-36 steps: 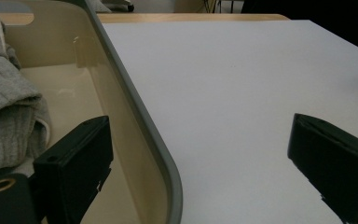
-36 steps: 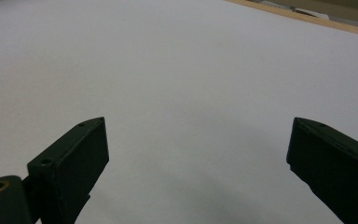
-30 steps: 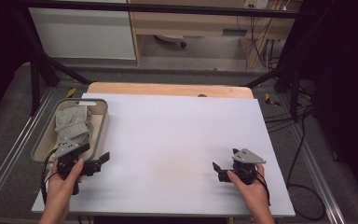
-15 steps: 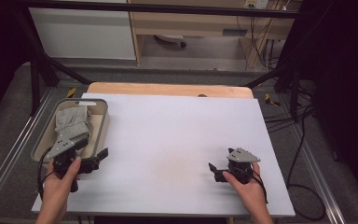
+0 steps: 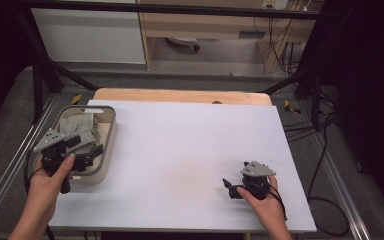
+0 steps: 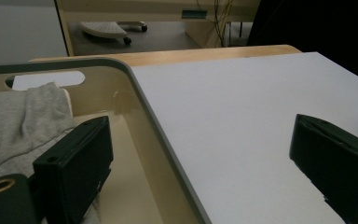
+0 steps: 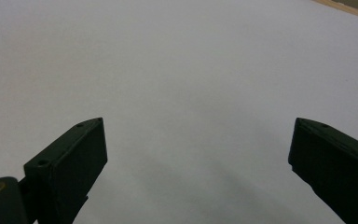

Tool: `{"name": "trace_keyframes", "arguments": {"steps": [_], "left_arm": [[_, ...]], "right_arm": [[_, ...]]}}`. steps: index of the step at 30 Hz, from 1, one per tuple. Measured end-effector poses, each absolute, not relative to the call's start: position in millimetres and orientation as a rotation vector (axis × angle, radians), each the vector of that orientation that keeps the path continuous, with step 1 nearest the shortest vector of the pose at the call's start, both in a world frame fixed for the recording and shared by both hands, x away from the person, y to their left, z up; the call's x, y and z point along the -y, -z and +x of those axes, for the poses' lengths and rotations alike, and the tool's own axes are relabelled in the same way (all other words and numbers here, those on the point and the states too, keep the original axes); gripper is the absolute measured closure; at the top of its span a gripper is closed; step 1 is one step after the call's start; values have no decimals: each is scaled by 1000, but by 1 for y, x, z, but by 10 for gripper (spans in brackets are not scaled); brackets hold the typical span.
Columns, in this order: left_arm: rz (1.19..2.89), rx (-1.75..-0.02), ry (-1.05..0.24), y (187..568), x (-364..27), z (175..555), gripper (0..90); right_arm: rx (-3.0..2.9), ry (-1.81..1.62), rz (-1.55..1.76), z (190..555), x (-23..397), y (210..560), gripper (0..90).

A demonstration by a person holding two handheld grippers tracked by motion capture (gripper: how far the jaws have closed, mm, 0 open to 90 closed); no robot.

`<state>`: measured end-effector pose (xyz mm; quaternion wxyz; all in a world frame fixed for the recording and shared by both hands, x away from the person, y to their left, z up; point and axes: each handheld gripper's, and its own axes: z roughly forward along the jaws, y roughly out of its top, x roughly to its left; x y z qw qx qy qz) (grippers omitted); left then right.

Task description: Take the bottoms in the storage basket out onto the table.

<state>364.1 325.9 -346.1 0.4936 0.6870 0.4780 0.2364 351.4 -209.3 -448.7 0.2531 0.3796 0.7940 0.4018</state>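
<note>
Now the left tool (image 5: 87,161), spread, straddles the basket's (image 5: 111,131) rim; right tool (image 5: 231,187) spread over bare table (image 5: 190,140).

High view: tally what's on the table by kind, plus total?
Grey-rimmed bin: 1
Grey cloth in the bin (may be more than one piece, cannot tell): 1
Handheld grippers, left gripper over the bin and right gripper on the white tabletop, both with fingers apart: 2
Total: 4
</note>
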Motion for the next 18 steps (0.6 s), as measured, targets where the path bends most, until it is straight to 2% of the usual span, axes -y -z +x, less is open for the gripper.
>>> {"name": "trace_keyframes", "arguments": {"steps": [18], "left_arm": [[1712, -1262, -540, 344, -349, 376, 85]], "right_arm": [[-2169, -1115, 984, 351, 205, 446, 43]]}}
